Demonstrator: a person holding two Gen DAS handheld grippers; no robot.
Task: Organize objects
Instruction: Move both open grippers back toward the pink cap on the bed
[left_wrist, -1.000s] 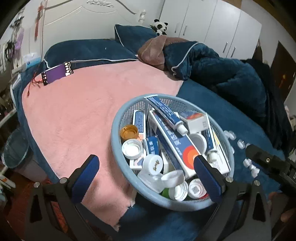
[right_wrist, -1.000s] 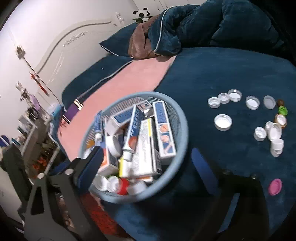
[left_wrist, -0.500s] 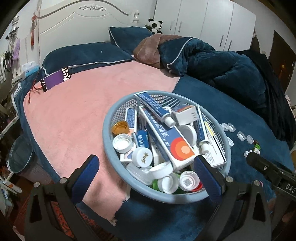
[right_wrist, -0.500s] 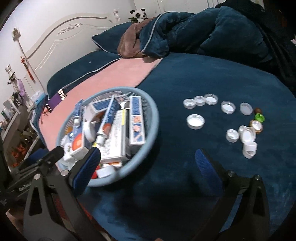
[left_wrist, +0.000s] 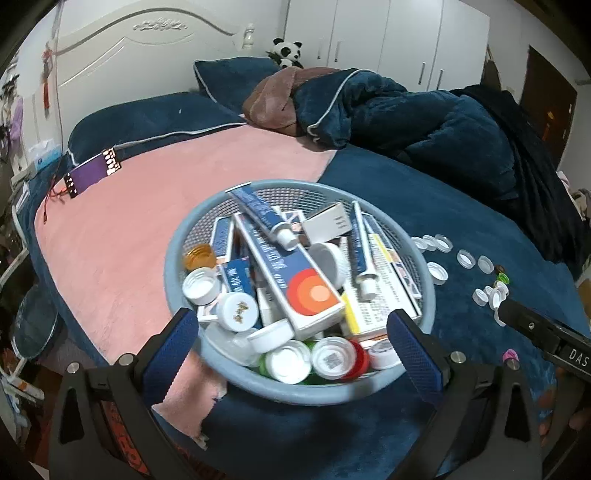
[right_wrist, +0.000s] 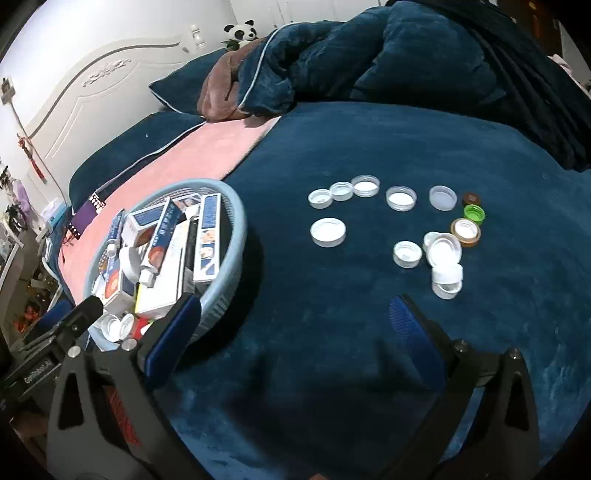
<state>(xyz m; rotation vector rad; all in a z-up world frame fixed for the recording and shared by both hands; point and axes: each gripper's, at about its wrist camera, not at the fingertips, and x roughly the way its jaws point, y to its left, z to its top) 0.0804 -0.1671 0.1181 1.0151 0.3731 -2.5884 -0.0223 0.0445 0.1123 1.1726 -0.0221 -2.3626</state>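
Note:
A light blue mesh basket (left_wrist: 177, 251) sits on the bed where the pink blanket meets the dark blue one. It holds toothpaste tubes (left_wrist: 258, 214), a long box with an orange disc (left_wrist: 295, 280) and several bottle caps (left_wrist: 288, 360). My left gripper (left_wrist: 291, 343) hangs open over the basket's near rim, its blue pads wide apart and holding nothing. In the right wrist view the basket (right_wrist: 238, 221) is at the left. Several loose white caps (right_wrist: 328, 232), a green cap (right_wrist: 474, 213) and a brown-rimmed cap (right_wrist: 465, 230) lie on the blue blanket beyond my open right gripper (right_wrist: 293, 325).
A rumpled dark blue quilt (left_wrist: 424, 122) and pillows fill the far side of the bed. A purple strip (left_wrist: 92, 171) lies on the pink blanket (left_wrist: 129, 240). A small pink cap (left_wrist: 509, 355) sits near the right gripper's black body (left_wrist: 535, 328). The bed edge drops off at the left.
The right gripper has swung right, away from the basket, so the loose caps now lie ahead of it. The left gripper has drawn back and up a little. Both stay open.

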